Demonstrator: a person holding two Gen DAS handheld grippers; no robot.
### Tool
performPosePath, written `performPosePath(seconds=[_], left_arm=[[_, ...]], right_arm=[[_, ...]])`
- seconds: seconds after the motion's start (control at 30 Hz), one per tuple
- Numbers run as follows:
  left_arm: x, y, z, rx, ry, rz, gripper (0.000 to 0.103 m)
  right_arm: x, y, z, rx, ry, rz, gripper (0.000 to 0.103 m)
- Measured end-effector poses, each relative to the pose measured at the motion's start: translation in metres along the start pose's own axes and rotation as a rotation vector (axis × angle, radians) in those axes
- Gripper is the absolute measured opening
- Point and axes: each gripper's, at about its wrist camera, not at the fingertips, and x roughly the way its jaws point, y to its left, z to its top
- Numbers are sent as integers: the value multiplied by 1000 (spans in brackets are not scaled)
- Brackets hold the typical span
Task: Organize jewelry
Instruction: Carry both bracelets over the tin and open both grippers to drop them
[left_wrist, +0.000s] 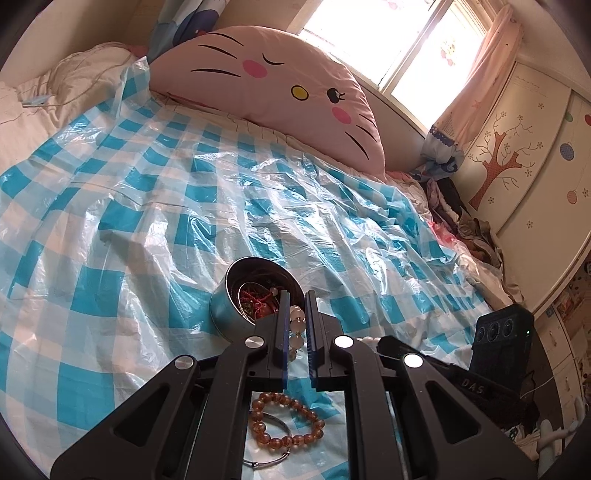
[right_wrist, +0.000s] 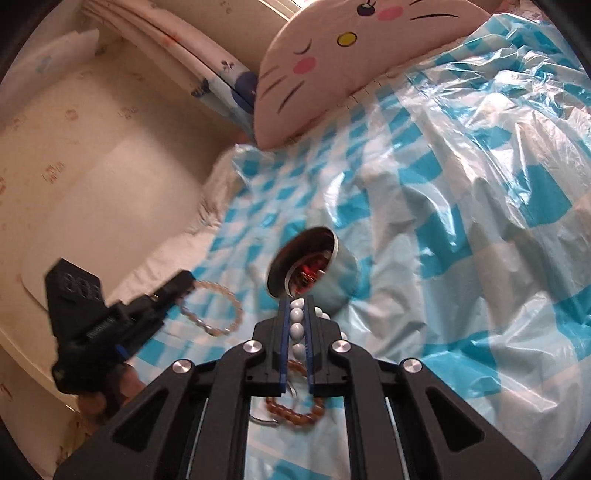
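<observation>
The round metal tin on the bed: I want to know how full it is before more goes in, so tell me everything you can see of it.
The round metal tin is a low, lidless cylinder with a dull silver wall and dark inside. It rests on the blue-and-white checked plastic sheet, seemingly tipped toward the tools. Inside lies a tangle of red bead strands and other small pieces, below the rim. The left tool, shut on a pale translucent bead bracelet, has its tips at the near rim; contact is unclear.

The tin (right_wrist: 314, 266) and its red contents are blurred in the right wrist view, the pieces indistinguishable. The left gripper (left_wrist: 295, 299) hides part of the translucent bead bracelet (left_wrist: 297, 325). The amber bracelet (right_wrist: 295, 410) and silver bangle (left_wrist: 266, 461) lie partly behind gripper frames.
</observation>
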Motion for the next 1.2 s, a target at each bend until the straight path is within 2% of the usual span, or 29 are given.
performPosePath(seconds=[0.07, 0.2, 0.57, 0.67, 0.77, 0.83, 0.9, 0.93, 1.03, 1.2], left_arm=[[3, -1, 2, -9, 0, -10, 7], [14, -4, 7, -24, -1, -23, 7], [52, 2, 26, -95, 10, -38, 7], [69, 7, 30, -133, 35, -45, 8], [79, 21, 30, -189, 54, 27, 8], [75, 29, 30, -208, 41, 78, 10], [68, 34, 31, -209, 20, 114, 13], [64, 36, 31, -208, 10, 133, 17], [56, 34, 28, -182, -6, 179, 27], [45, 15, 21, -66, -14, 257, 46]], right_arm=[[-1, 4, 7, 32, -43, 67, 8], [6, 13, 22, 41, -87, 105, 8], [40, 17, 44, 21, -96, 95, 8], [50, 15, 49, 8, -91, 74, 8], [76, 13, 52, -11, -24, 48, 10], [97, 9, 49, -8, 42, 34, 10], [106, 5, 43, -2, 73, 23, 10], [105, 5, 42, -6, 71, 20, 12], [89, 0, 41, 9, 24, 8, 28], [63, -12, 33, 51, -13, -25, 36]])
